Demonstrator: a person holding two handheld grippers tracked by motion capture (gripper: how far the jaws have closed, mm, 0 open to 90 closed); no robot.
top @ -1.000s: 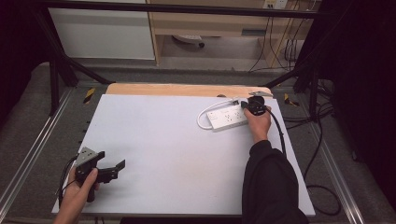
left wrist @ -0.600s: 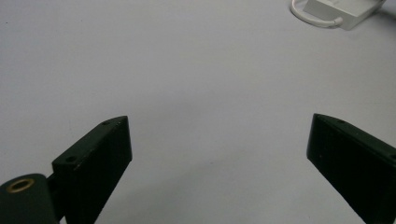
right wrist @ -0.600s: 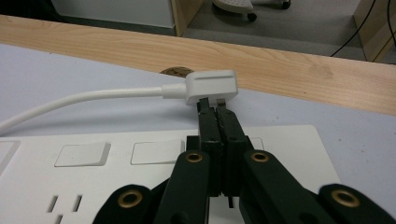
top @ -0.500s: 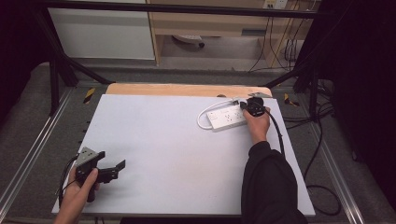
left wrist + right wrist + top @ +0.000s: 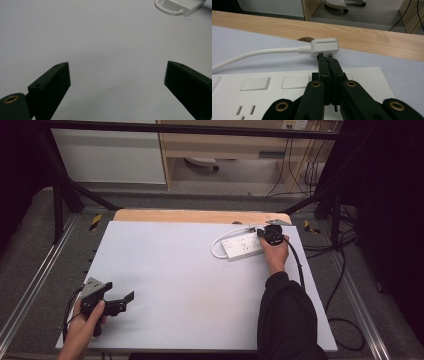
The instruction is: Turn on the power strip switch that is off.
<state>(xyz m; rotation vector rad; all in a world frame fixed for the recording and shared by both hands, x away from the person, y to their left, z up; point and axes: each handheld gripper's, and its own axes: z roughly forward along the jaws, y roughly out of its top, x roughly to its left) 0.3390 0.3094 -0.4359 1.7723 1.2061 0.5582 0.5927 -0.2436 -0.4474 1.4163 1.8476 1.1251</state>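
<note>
A: Has anything changed over the last second?

B: Nothing I can see. The right gripper [image 5: 272, 236] sits where it was, at the far right corner of the bench [image 5: 175, 270], and the left gripper [image 5: 120, 292] is just as parked near the near left corner.

A: So what does that mean for the job?

B: I'd call it a pause at the plug [image 5: 324, 47], not progress. The power strip [image 5: 243, 246] lies flat by the far edge, close to the right corner. The plug at the end of its white cord [image 5: 257, 53] is at the far end of the strip, right at the tips of the right gripper [image 5: 325, 58].

A: And the tools?

B: The right one is closed, jaws pressed together with barely a seam. The left gripper [image 5: 117, 67] stands wide, with nothing but bare bench between its jaws.

A: What can't you make out?

B: Whether the closed tips pinch a pin under the plug or only touch its lower edge, because the plug body covers that spot. From above, the hand [image 5: 274, 255] and gripper cover the plug end of the strip. The cord runs off the frame, and in the left gripper's view the power strip [image 5: 185, 6] is cut off at the top corner.
</note>
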